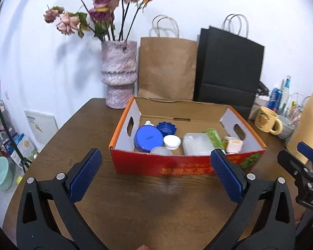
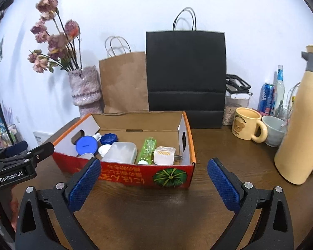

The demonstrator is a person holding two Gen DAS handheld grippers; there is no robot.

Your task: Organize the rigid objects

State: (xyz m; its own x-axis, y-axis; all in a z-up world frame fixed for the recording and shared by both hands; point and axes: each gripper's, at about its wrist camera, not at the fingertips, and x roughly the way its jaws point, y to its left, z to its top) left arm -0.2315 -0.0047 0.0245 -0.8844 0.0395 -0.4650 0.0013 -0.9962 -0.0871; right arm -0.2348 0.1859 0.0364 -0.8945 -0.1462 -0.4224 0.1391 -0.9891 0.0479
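A red and orange cardboard box (image 1: 177, 165) (image 2: 135, 174) stands on the brown table. Inside lie a blue round tin (image 1: 149, 138) (image 2: 86, 144), a blue cap (image 1: 166, 128) (image 2: 109, 139), a white lid (image 1: 172, 141), a clear plastic container (image 1: 197, 143) (image 2: 121, 152), a green bottle (image 1: 213, 137) (image 2: 148, 150) and a white charger plug (image 1: 233, 144) (image 2: 164, 155). My left gripper (image 1: 155, 160) is open and empty, just in front of the box. My right gripper (image 2: 154, 168) is open and empty, also before the box. Each gripper shows at the edge of the other's view.
Behind the box stand a purple vase with dried roses (image 1: 119, 77) (image 2: 85, 87), a brown paper bag (image 1: 167, 68) (image 2: 124, 83) and a black paper bag (image 1: 229, 70) (image 2: 185, 77). To the right are a yellow bear mug (image 2: 247, 124), a grey cup (image 2: 274, 130) and a cream thermos (image 2: 300, 120).
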